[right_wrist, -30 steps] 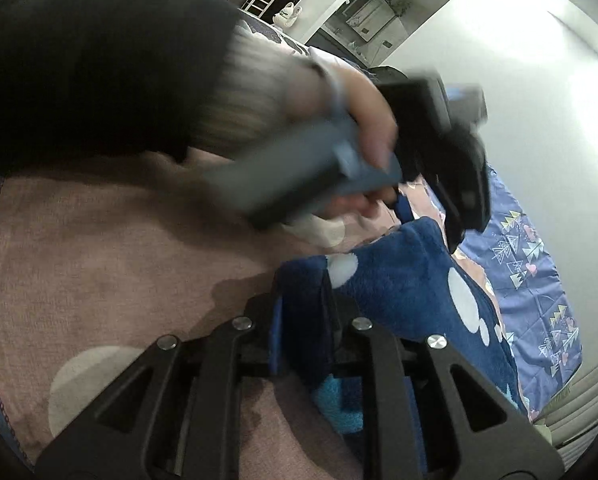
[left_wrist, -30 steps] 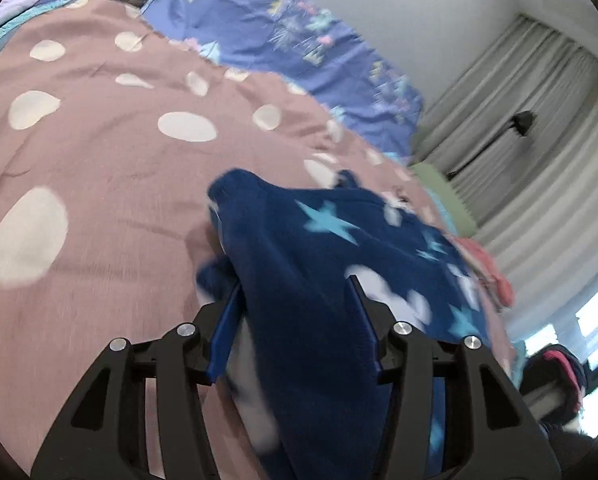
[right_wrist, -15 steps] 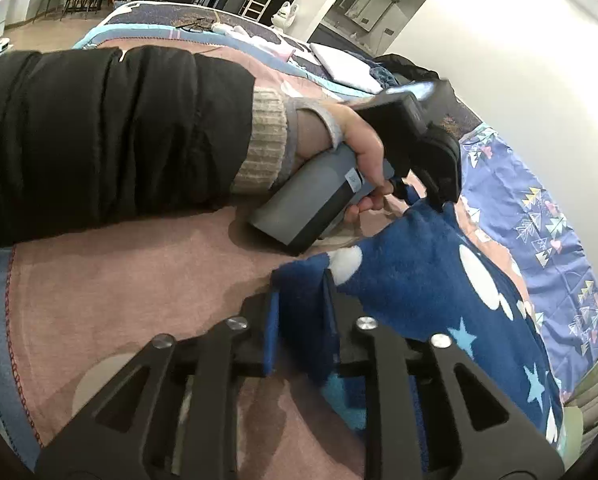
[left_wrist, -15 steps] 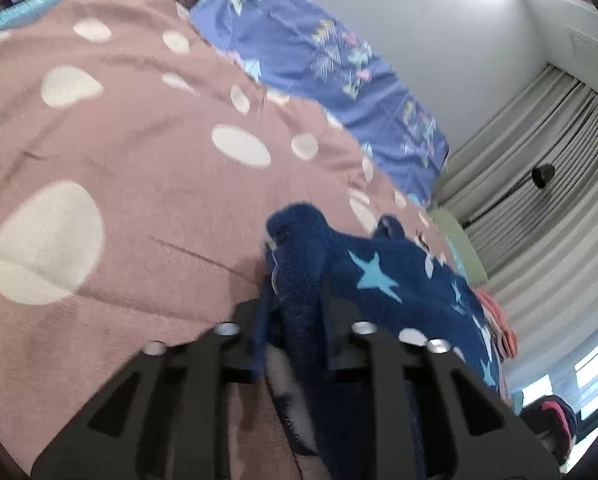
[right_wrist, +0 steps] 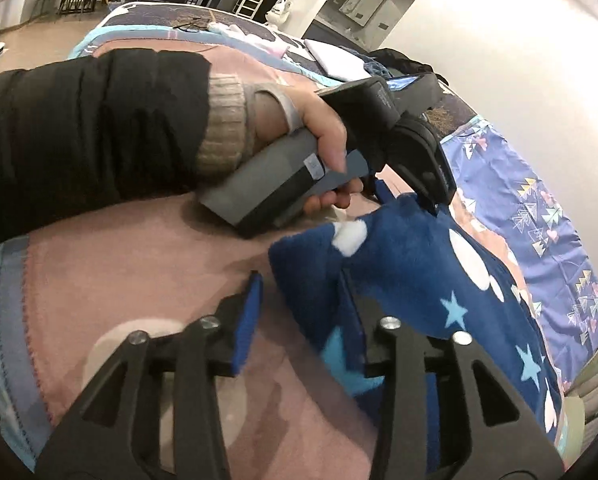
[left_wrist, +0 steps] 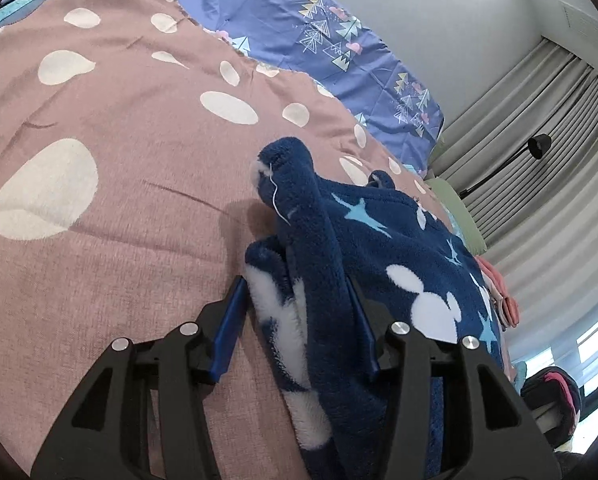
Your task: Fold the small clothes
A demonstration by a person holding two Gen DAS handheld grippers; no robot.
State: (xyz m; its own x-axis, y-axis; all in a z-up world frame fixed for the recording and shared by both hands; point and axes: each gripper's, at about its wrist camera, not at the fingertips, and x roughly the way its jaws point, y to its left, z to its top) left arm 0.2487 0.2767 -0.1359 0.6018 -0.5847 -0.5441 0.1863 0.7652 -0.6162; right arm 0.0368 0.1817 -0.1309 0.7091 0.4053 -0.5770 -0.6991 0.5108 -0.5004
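A small dark blue fleece garment point(left_wrist: 383, 248) with white shapes and light blue stars lies on the pink spotted bedspread point(left_wrist: 111, 128). My left gripper point(left_wrist: 295, 300) is open, its fingers on either side of a bunched edge of the fleece. In the right wrist view the same garment point(right_wrist: 427, 280) lies to the right. My right gripper point(right_wrist: 299, 292) is open with a corner of the fleece between its fingers. The left gripper point(right_wrist: 427, 184), held in a hand, stands at the garment's far edge.
A blue patterned pillow point(left_wrist: 331, 48) lies along the far wall. Grey curtains point(left_wrist: 539, 152) and a black lamp point(left_wrist: 539, 146) stand at the right. A pink cloth point(left_wrist: 503, 300) lies past the garment. More clothes point(right_wrist: 331, 56) are piled at the bed's far end.
Both grippers were shut on the fleece half a second ago and have opened, letting go. The garment has settled onto the bedspread.
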